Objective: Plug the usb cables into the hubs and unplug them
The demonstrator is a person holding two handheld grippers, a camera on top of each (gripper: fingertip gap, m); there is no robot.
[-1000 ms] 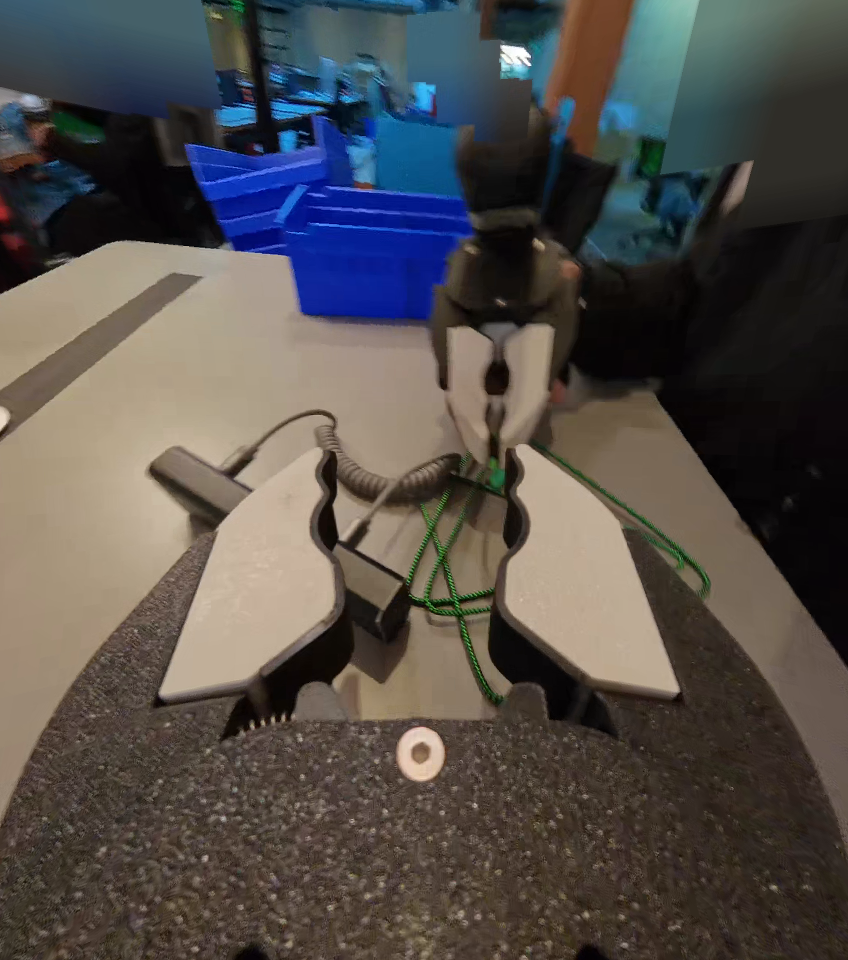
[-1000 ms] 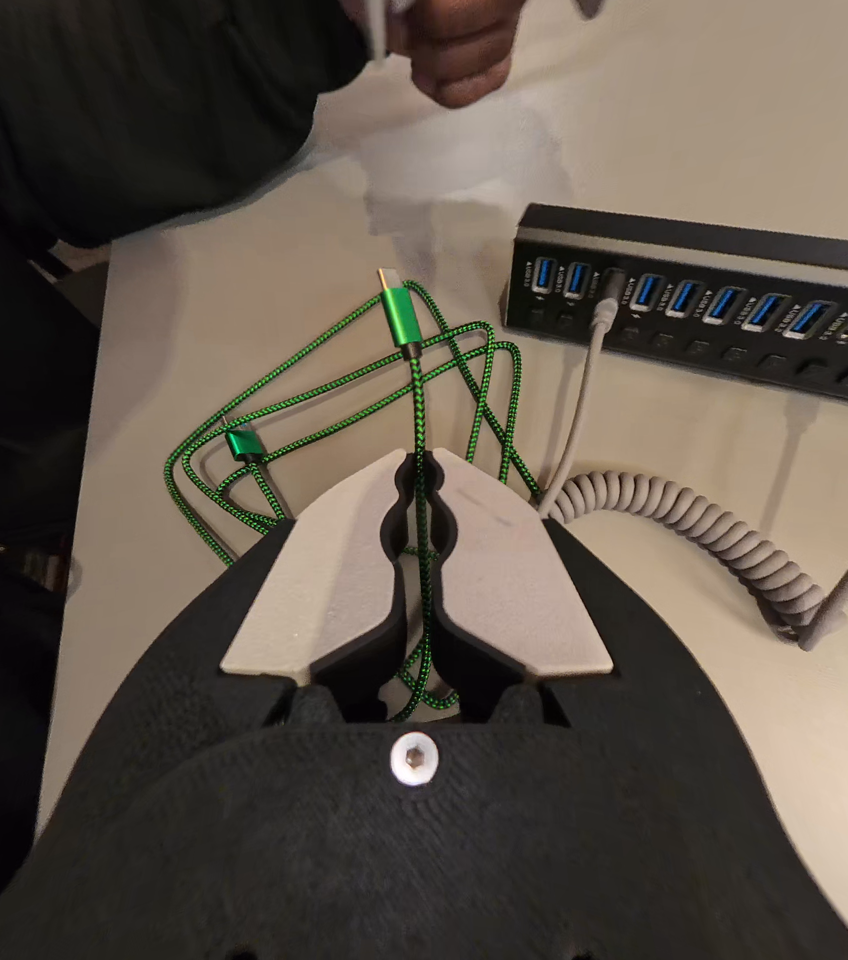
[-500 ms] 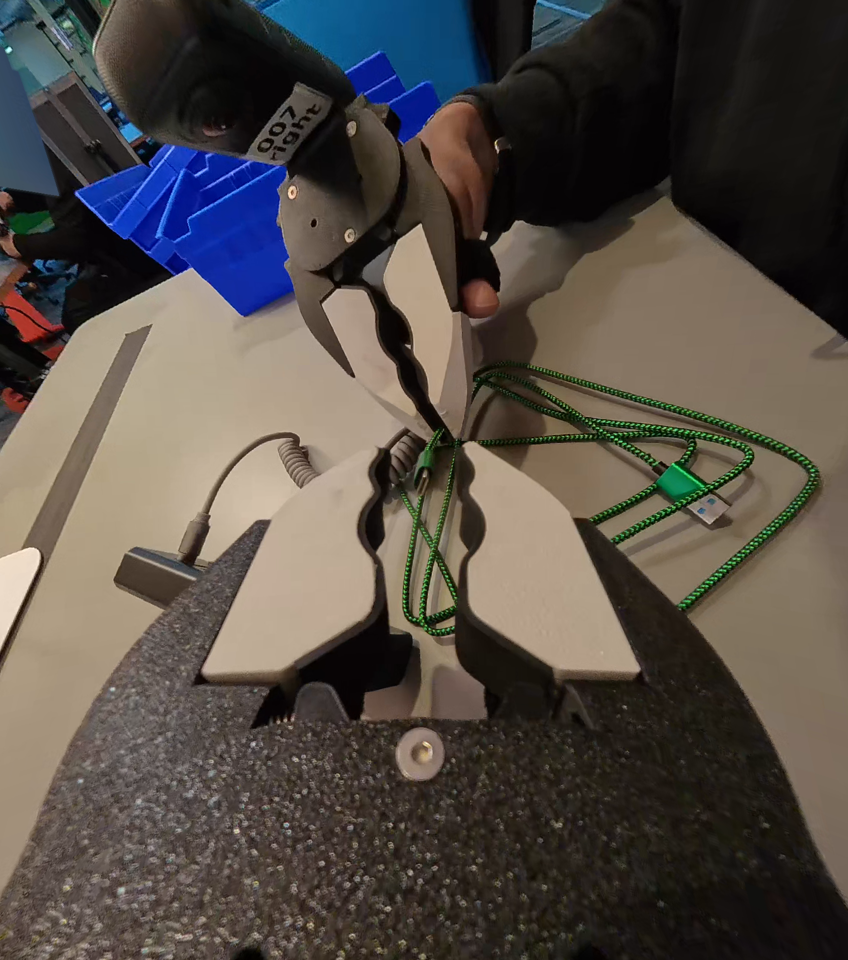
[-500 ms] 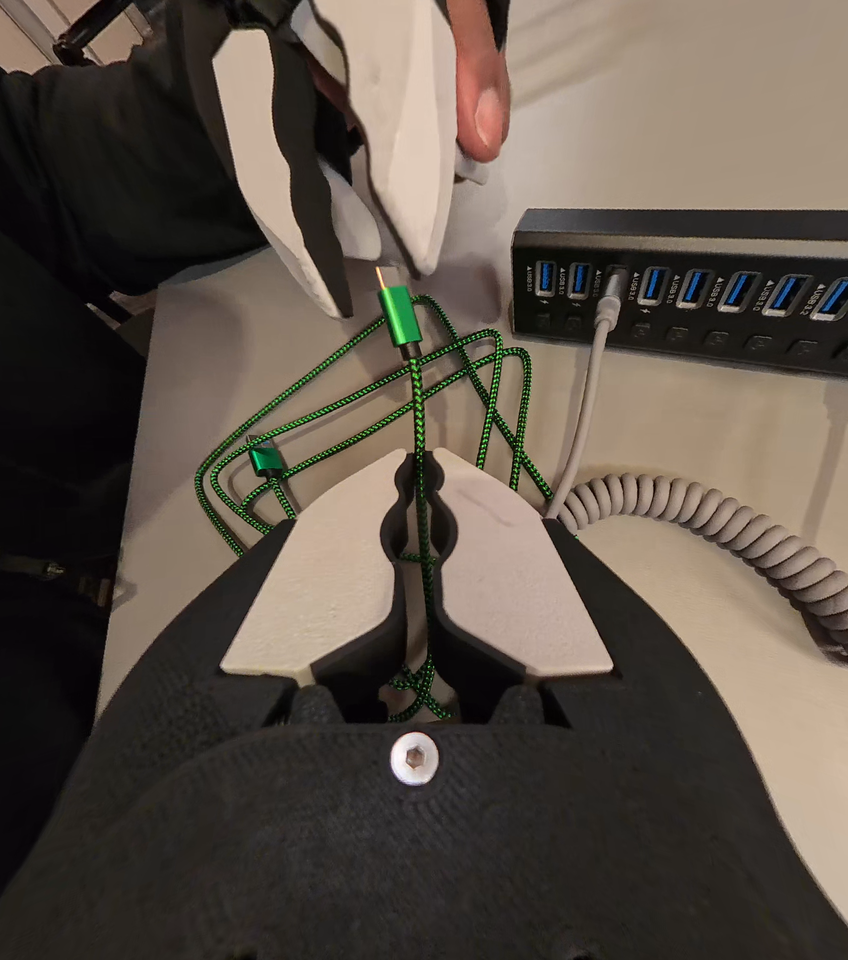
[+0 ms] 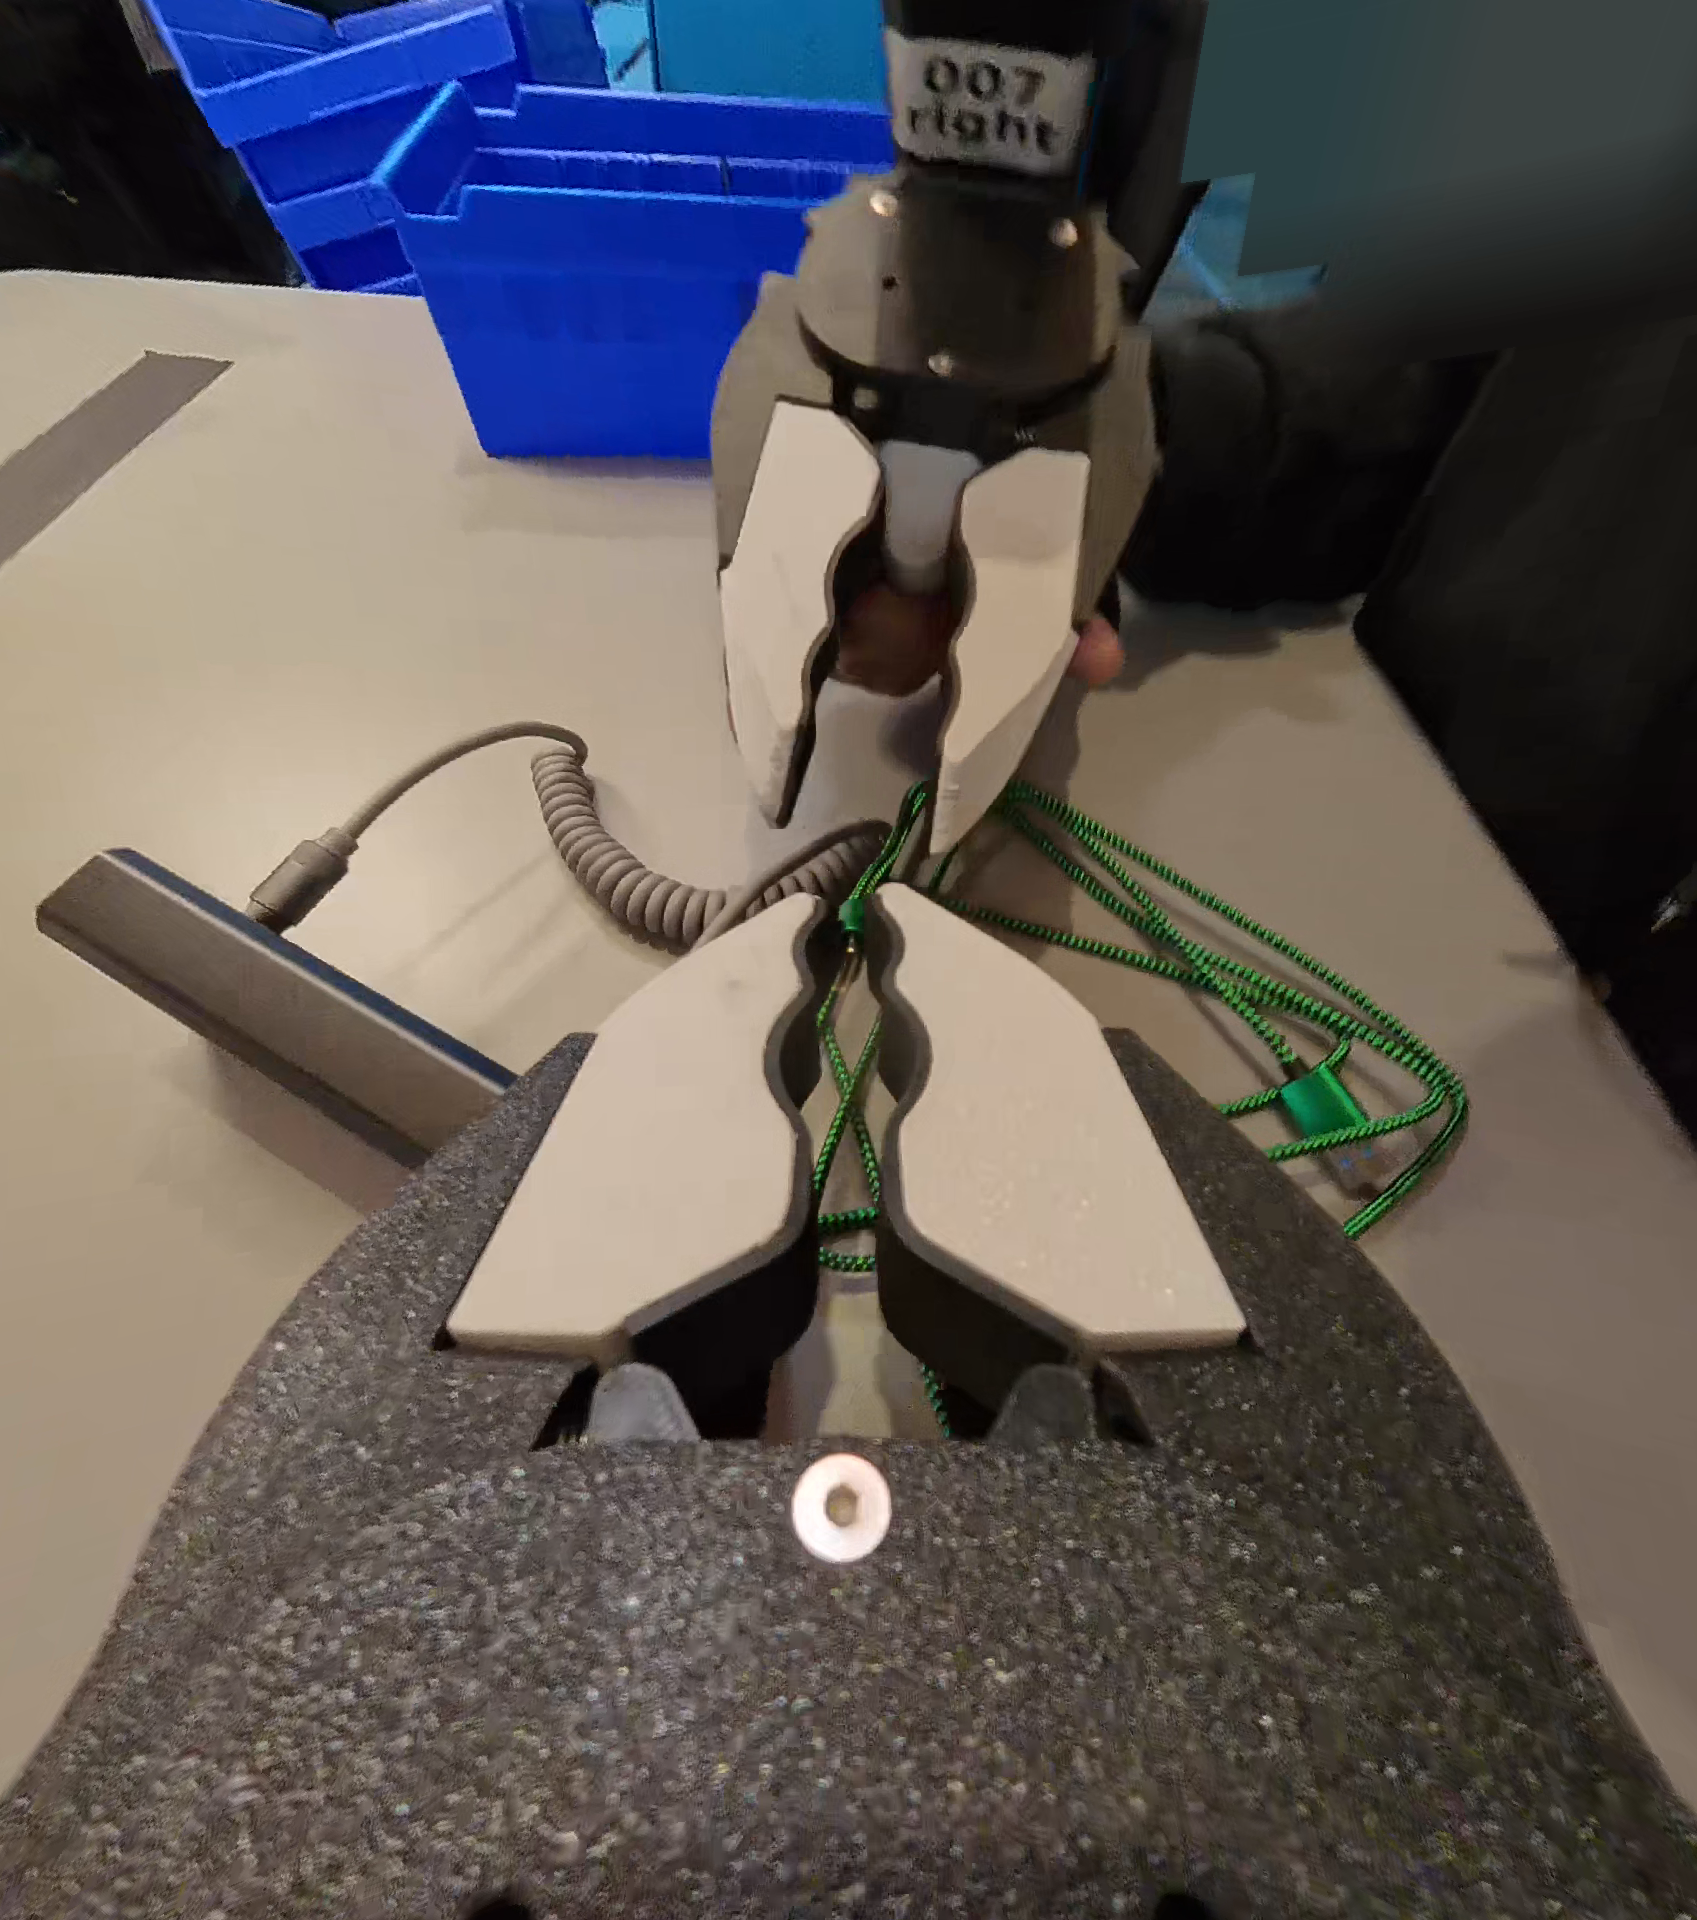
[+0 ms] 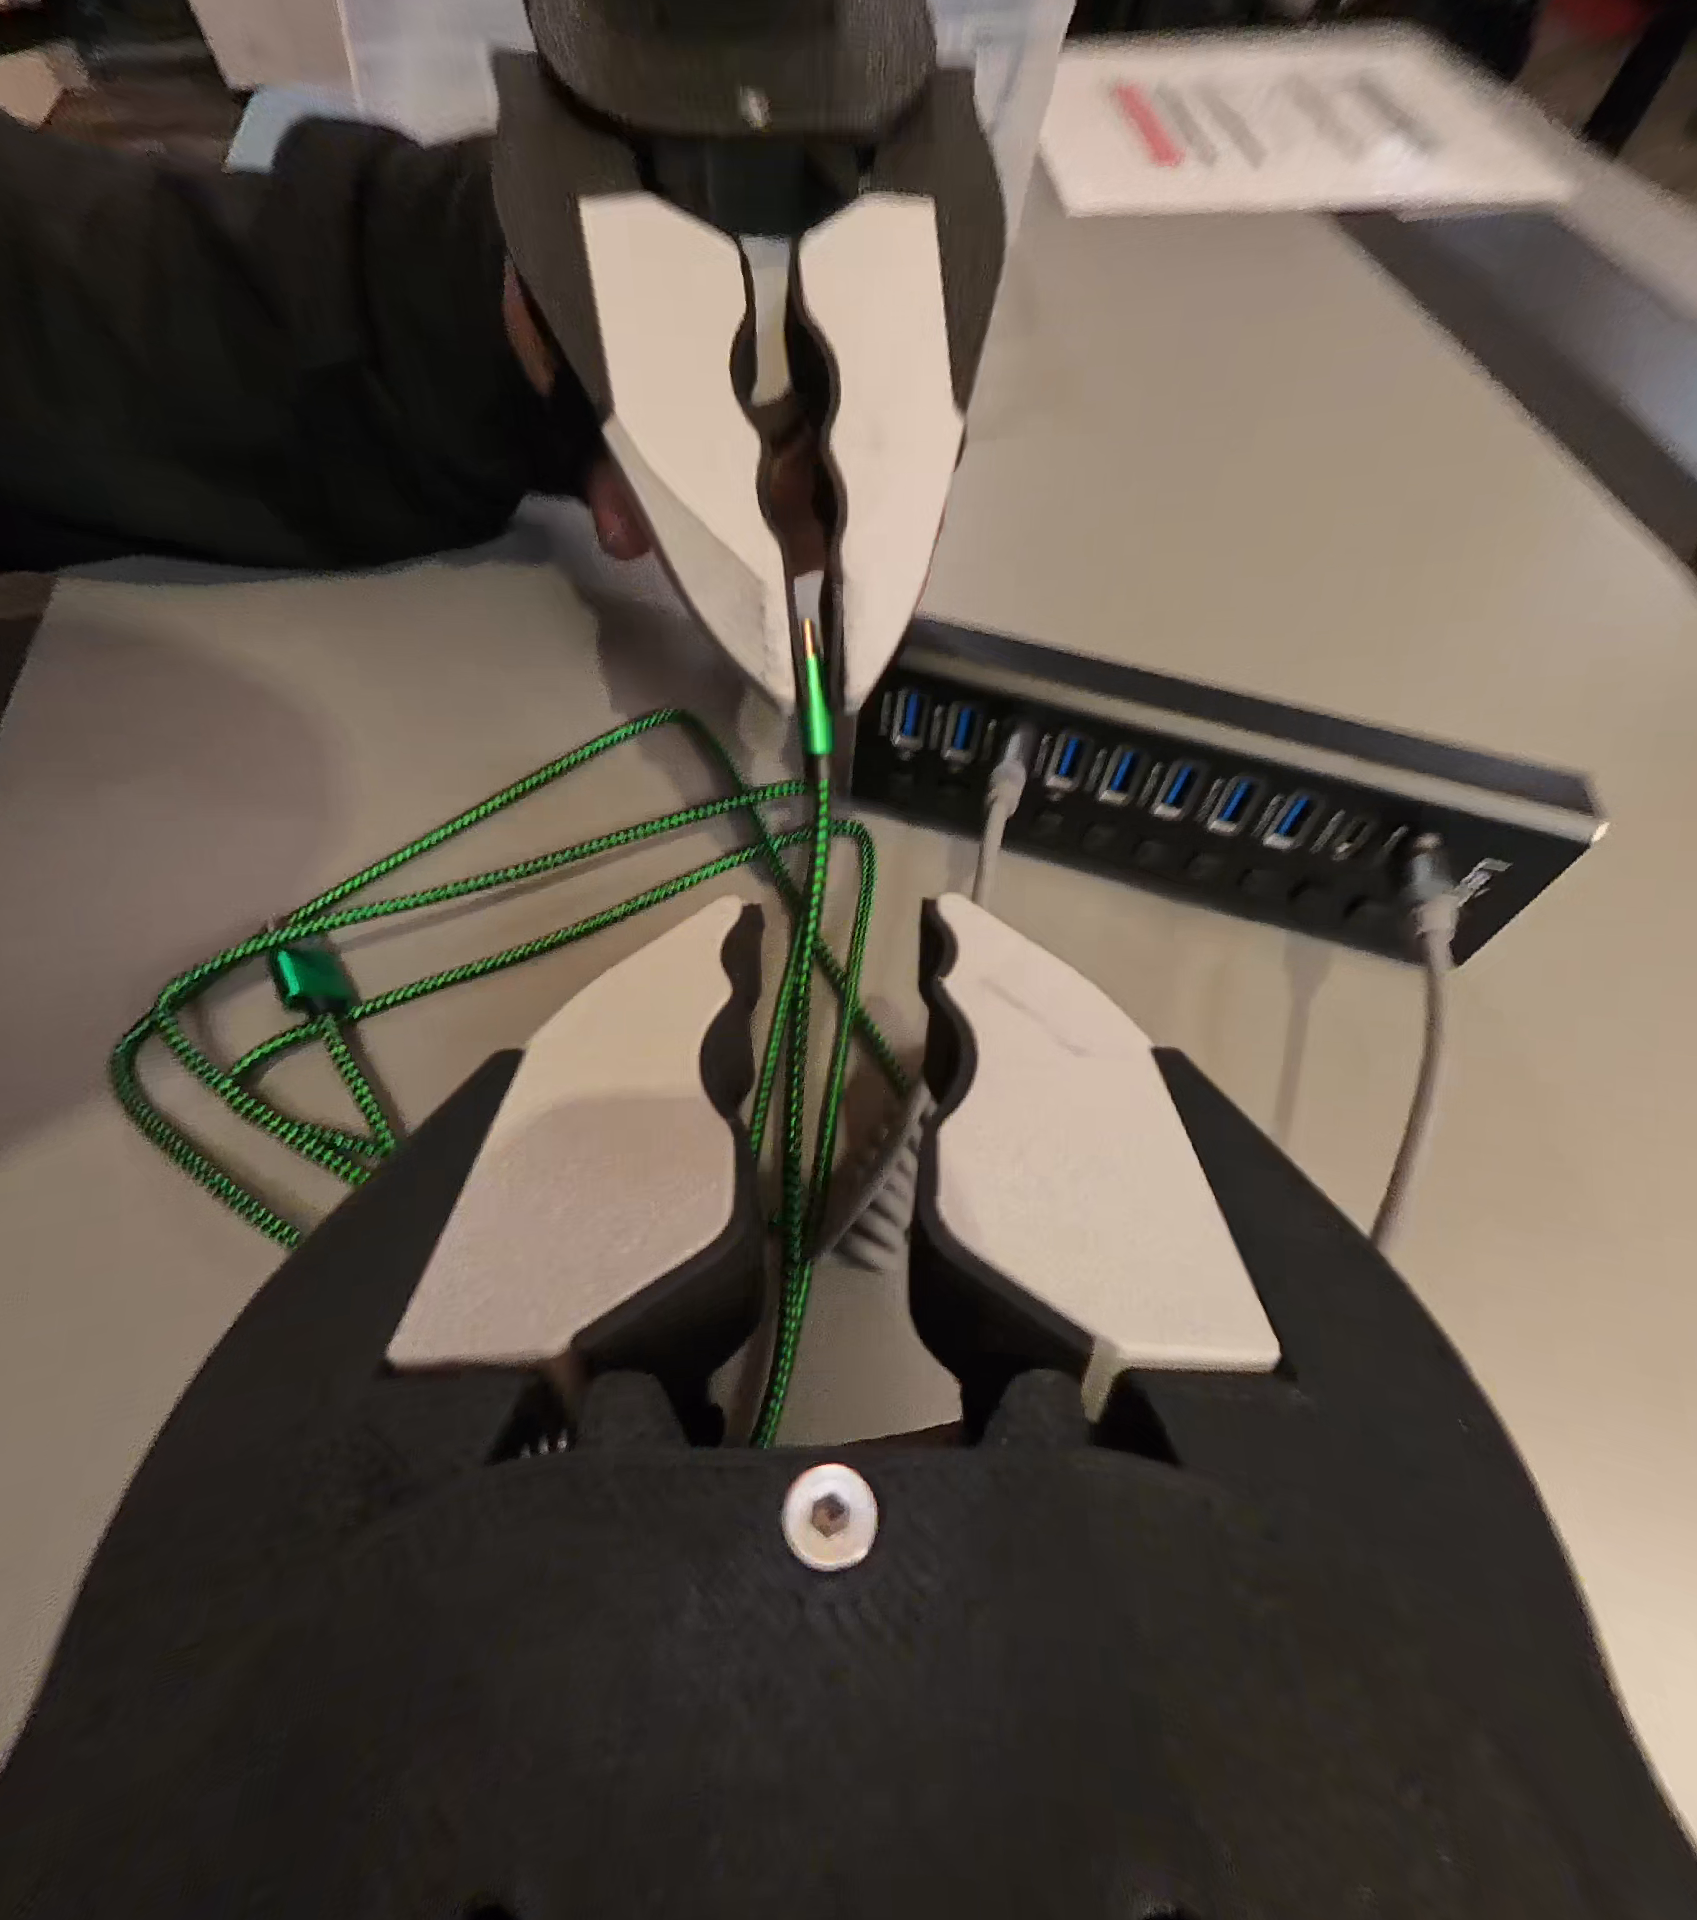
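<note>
Worktop (image 5: 200, 644): pale grey, with a dark strip running along its far left side; it carries everything below.
Blue bins (image 5: 605, 301): stacked at the far edge of the worktop, behind the right gripper in the left wrist view.
Hub (image 6: 1239, 790): long black bar lying flat, its row of blue ports facing the right wrist camera; in the left wrist view it lies left of the left gripper.
Grey coiled cable (image 5: 615, 842): one end is plugged into the hub, and the coil lies on the worktop between hub and grippers.
Green braided cable (image 6: 511, 831): loose loops on the worktop; one green plug (image 6: 304, 977) rests among them, unplugged.
Left gripper (image 5: 849, 914): jaws nearly closed, pinching the cable's other green plug (image 6: 816, 717) at the tips, close to the hub's left end but not in a port.
Right gripper (image 6: 839, 914): jaws spread apart, gripping nothing; green strands run up between its fingers, though contact cannot be told.
</note>
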